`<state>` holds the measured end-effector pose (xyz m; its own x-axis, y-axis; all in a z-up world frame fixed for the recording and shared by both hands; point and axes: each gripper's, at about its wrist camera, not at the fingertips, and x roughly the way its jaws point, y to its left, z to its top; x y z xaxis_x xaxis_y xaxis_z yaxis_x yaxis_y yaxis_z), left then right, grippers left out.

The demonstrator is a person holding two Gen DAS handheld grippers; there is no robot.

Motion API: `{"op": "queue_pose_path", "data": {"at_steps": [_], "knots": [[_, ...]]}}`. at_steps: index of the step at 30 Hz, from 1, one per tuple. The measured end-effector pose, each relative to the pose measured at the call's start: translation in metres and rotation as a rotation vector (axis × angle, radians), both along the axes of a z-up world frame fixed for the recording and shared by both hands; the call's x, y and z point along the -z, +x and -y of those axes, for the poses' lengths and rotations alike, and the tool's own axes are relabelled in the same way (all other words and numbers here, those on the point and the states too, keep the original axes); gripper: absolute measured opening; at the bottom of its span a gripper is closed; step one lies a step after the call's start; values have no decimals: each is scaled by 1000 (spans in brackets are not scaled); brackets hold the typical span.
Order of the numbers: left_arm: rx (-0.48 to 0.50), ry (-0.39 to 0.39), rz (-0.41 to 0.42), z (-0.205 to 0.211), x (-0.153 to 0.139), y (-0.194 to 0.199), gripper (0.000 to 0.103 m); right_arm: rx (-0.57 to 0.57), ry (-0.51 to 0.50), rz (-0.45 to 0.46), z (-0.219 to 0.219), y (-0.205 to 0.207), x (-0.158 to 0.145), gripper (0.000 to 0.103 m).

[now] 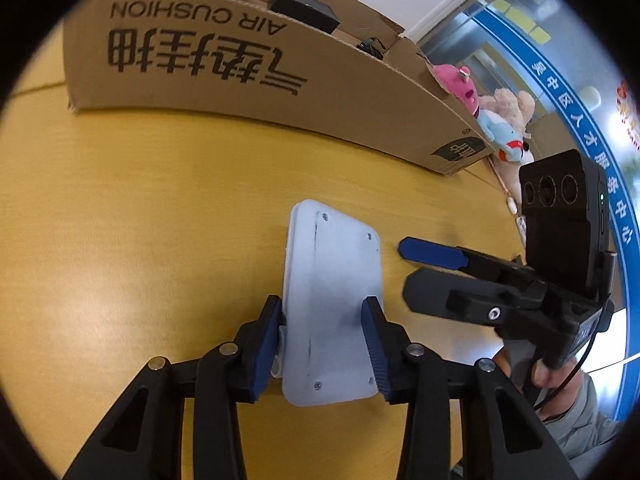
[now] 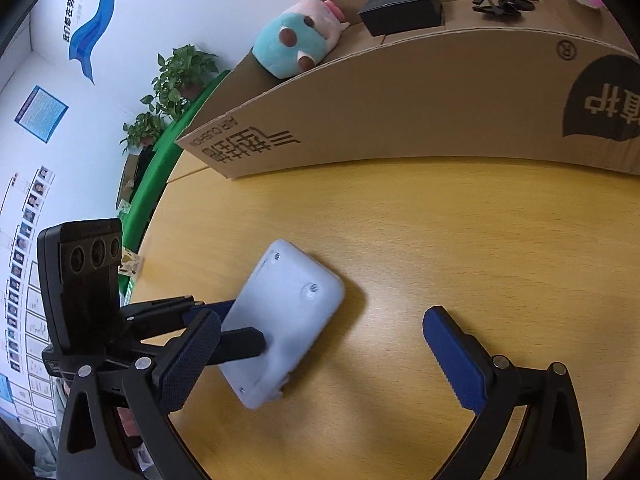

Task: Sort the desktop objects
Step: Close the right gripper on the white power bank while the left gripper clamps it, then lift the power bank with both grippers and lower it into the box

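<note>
A pale blue-grey flat plastic case (image 1: 332,308) with screws at its corners lies on the yellow wooden table (image 1: 140,240). My left gripper (image 1: 324,344) has its blue pads against both long sides of the case and is shut on it. The case also shows in the right wrist view (image 2: 284,320), with the left gripper (image 2: 244,328) on it. My right gripper (image 2: 320,360) is open and empty, just right of the case; it appears in the left wrist view (image 1: 412,268) too.
A large open cardboard box (image 1: 260,76) marked AIR CUSHION stands behind, holding a teal-and-pink plush toy (image 2: 296,40), a black box (image 2: 400,8) and a black cable (image 2: 502,0). More plush toys (image 1: 500,116) lie past the box's right end.
</note>
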<state>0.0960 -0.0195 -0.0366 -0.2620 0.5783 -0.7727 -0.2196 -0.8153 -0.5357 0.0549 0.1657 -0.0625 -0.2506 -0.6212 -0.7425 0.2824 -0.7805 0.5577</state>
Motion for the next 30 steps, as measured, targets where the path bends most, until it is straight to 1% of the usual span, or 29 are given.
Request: {"op": "queue_pose_path", "data": {"at_steps": [1, 3, 5, 6, 9, 10, 11, 12, 14, 16, 17, 19, 22, 26, 30], "knots": [[-7, 17, 6, 1, 1, 2, 37, -10, -8, 2, 4, 1, 0, 98], [-14, 35, 10, 0, 1, 6, 33, -28, -24, 10, 13, 3, 0, 84], [-10, 25, -5, -4, -1, 11, 33, -58, -36, 18, 24, 5, 0, 79], [-13, 17, -16, -7, -3, 12, 32, -60, -54, 33, 25, 5, 2, 80], [-20, 7, -43, -7, -7, 15, 30, -66, -8, 15, 33, 6, -2, 79], [-14, 0, -58, -9, -10, 16, 29, -62, -7, 14, 33, 7, -2, 77], [-4, 6, -64, -10, -12, 16, 26, -58, -5, 13, 32, 8, -3, 75], [7, 12, -72, -14, -14, 17, 25, -50, 7, 10, 32, 8, -4, 70], [20, -16, -90, -22, -17, 16, 25, -33, -7, 18, 30, 9, -4, 71], [35, -10, -102, -27, -21, 14, 23, -19, 3, 8, 27, 10, -5, 71], [40, -26, -115, -30, -23, 14, 23, -14, 7, 3, 26, 10, -6, 70], [52, -56, -143, -36, -29, 14, 22, -5, 19, -16, 25, 10, -11, 69], [67, -71, -171, -41, -37, 10, 20, 8, 27, -56, 20, 11, -21, 65], [76, -61, -216, -48, -53, 0, 20, 31, 39, -114, 15, 11, -39, 64], [95, -54, -291, -57, -78, -17, 20, 62, 47, -186, 2, 4, -66, 64]]}}
